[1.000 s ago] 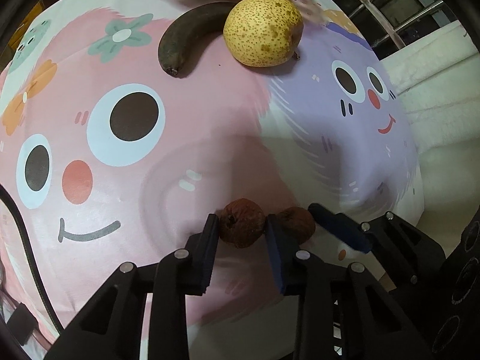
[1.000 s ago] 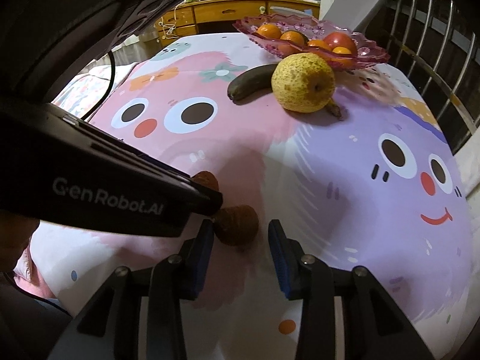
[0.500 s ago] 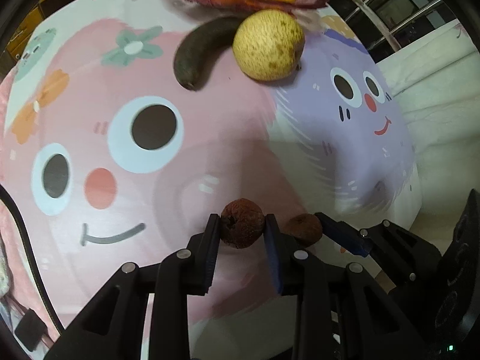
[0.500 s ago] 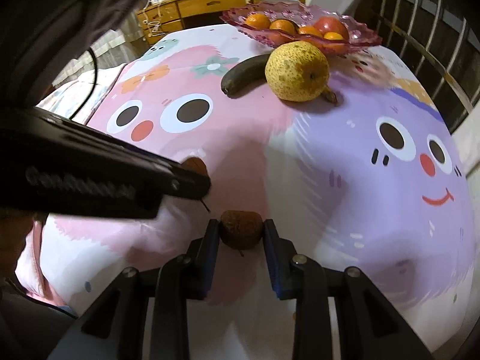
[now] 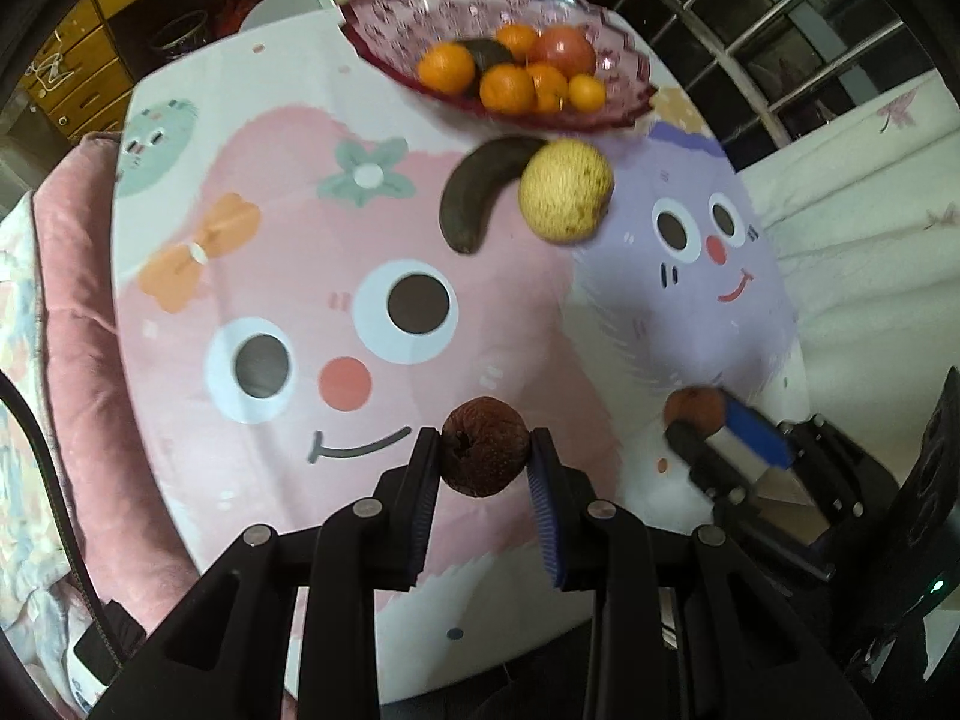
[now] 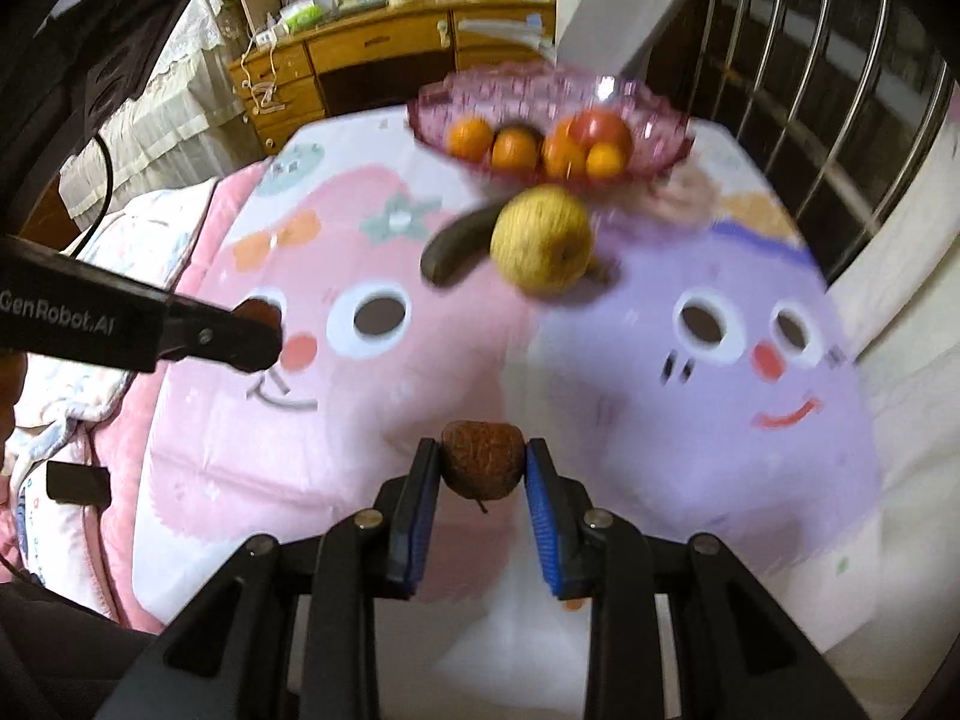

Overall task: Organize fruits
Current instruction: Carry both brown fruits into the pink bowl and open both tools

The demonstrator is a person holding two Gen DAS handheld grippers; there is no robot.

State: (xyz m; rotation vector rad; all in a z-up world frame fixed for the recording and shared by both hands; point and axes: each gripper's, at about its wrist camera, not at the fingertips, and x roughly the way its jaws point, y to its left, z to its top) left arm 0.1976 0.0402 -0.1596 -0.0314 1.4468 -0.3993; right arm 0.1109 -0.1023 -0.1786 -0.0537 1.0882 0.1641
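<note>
My left gripper (image 5: 485,459) is shut on a wrinkled brown fruit (image 5: 485,453) and holds it above the cartoon tablecloth (image 5: 300,276). My right gripper (image 6: 482,465) is shut on a second shrivelled brown fruit (image 6: 482,465), also lifted off the cloth. In the left wrist view the right gripper (image 5: 699,420) shows at the right with its fruit (image 5: 693,408). In the right wrist view the left gripper (image 6: 264,330) reaches in from the left. A pink glass bowl (image 5: 420,18) with oranges (image 5: 447,66) and a red fruit (image 5: 564,51) stands at the table's far side.
A yellow speckled pear (image 5: 565,189) and a dark banana (image 5: 480,192) lie on the cloth just in front of the bowl. A metal railing (image 6: 798,60) runs along the right. A wooden desk (image 6: 384,54) stands behind the table. Pink bedding (image 5: 66,324) lies to the left.
Both grippers have risen from the cloth, each carrying its brown fruit. The right jaws closed onto their fruit. The bowl and far edge of the table have come into view.
</note>
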